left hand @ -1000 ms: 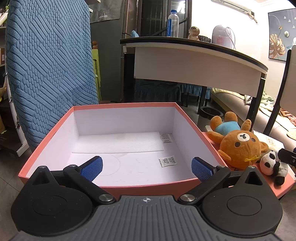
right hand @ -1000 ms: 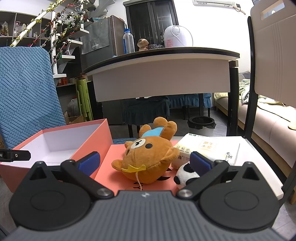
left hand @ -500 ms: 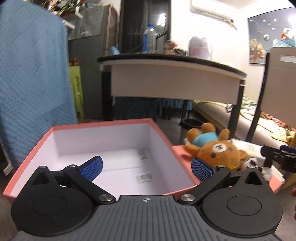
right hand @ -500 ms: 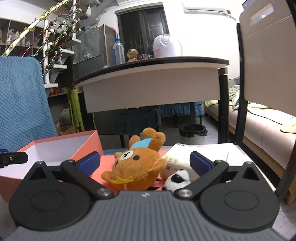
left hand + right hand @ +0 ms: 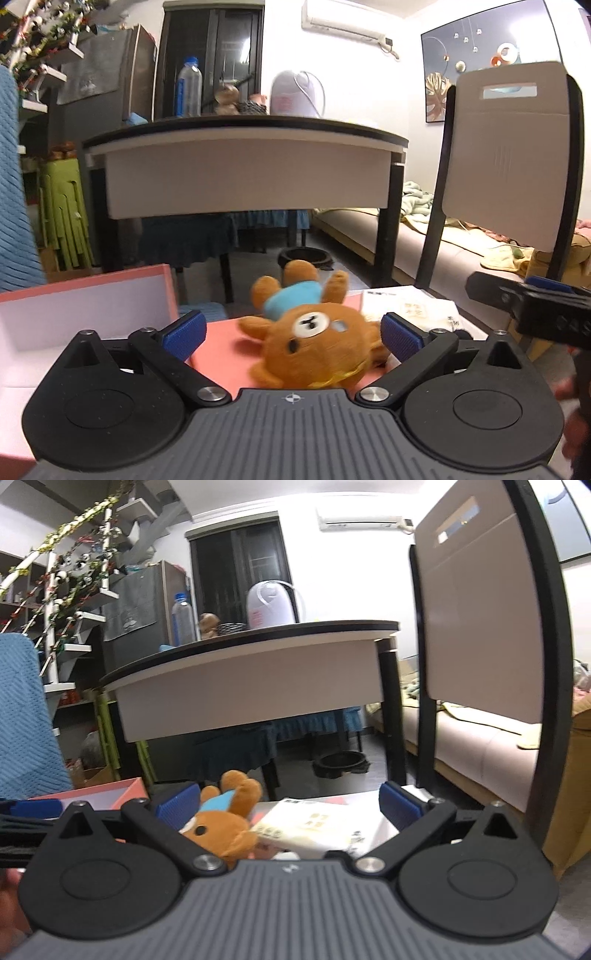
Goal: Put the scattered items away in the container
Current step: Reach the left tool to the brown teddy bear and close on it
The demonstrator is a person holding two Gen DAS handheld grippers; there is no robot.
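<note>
A brown plush bear (image 5: pixel 310 339) in a blue top lies on a pink lid (image 5: pixel 221 350), between the open fingers of my left gripper (image 5: pixel 291 332) without touching them. The pink box (image 5: pixel 85 288) with a white inside stands at the left. A white tissue pack (image 5: pixel 410 306) lies to the right of the bear. My right gripper (image 5: pixel 288 805) is open above the tissue pack (image 5: pixel 310 827), with the bear (image 5: pixel 221 823) by its left finger. The small panda plush is almost hidden; only a white bit (image 5: pixel 286 856) shows.
A white desk (image 5: pixel 243 166) with a bottle (image 5: pixel 189 88) stands behind. A chair back (image 5: pixel 506 155) rises at the right, before a sofa (image 5: pixel 461 251). A blue textured chair back (image 5: pixel 22 716) is at the left. A black round bin (image 5: pixel 341 762) sits on the floor.
My left gripper has swung right from over the box to the bear. My right gripper has moved right and lower, toward the tissue pack; the panda has dropped out of sight.
</note>
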